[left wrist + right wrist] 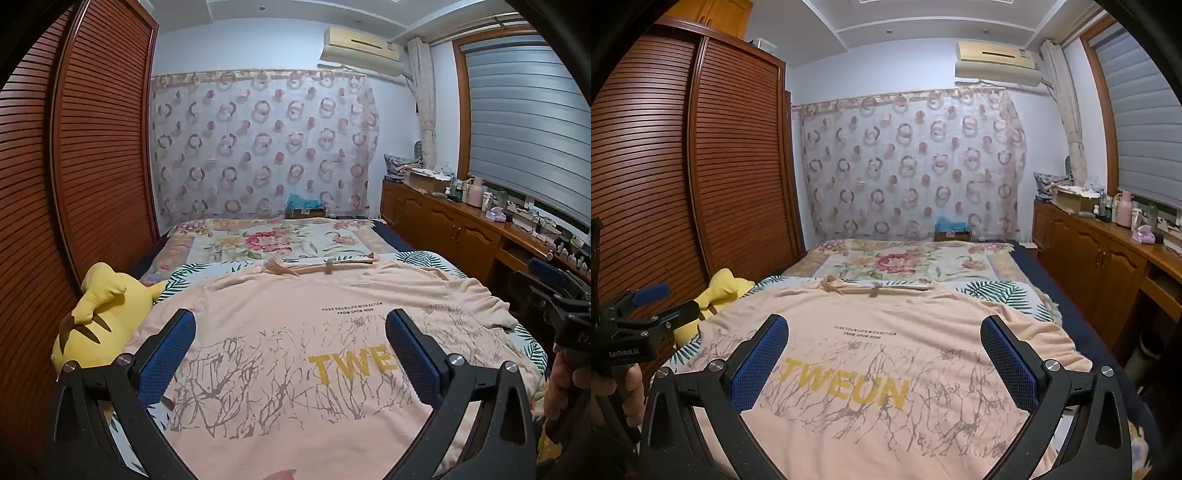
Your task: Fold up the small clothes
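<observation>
A peach T-shirt [295, 332] [886, 354] with a yellow "TWEUN" print and a grey branch pattern lies spread flat on the bed, collar at the far end. My left gripper [290, 325] hovers above the shirt's near part, jaws wide open, nothing between the blue pads. My right gripper [884, 328] hovers over the shirt too, equally wide open and empty. The right gripper's body shows at the right edge of the left wrist view [565, 314]; the left gripper's body shows at the left edge of the right wrist view [631, 325].
A yellow plush toy [99, 317] [720, 291] lies beside the shirt's left sleeve. A floral blanket [266, 240] covers the far bed. A louvred wardrobe [74, 166] stands left, a wooden sideboard [461, 225] with clutter right.
</observation>
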### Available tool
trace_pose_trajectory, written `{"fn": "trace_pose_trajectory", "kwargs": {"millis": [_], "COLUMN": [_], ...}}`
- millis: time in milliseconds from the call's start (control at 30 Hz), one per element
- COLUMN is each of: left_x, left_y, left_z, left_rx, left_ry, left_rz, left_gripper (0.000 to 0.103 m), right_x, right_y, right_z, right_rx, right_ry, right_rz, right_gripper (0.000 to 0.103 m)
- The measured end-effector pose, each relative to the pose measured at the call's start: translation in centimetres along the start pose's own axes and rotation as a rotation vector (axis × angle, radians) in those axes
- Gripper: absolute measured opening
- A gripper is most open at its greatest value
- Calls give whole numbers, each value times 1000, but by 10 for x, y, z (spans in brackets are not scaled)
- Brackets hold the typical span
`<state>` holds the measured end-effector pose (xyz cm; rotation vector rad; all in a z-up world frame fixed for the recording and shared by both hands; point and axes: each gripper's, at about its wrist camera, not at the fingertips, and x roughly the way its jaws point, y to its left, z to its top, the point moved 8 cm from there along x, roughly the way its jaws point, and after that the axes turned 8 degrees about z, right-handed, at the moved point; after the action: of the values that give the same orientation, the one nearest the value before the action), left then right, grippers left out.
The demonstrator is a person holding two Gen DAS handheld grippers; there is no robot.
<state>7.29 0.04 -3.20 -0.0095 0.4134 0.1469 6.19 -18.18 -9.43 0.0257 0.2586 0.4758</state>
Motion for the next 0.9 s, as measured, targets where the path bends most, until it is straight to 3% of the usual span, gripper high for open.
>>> {"fn": "trace_pose_trajectory", "kwargs": {"millis": [900], "left_x": [3], "left_y": [3], "left_z": [-4], "left_rx": [18], "left_ry": [-2], "left_rz": [12], "left_gripper": [103], "right_x": [2], "right_y": [1], "right_z": [2], "right_rx": [-5], "right_ry": [1], "right_rz": [-1], "right_gripper": [103]}}
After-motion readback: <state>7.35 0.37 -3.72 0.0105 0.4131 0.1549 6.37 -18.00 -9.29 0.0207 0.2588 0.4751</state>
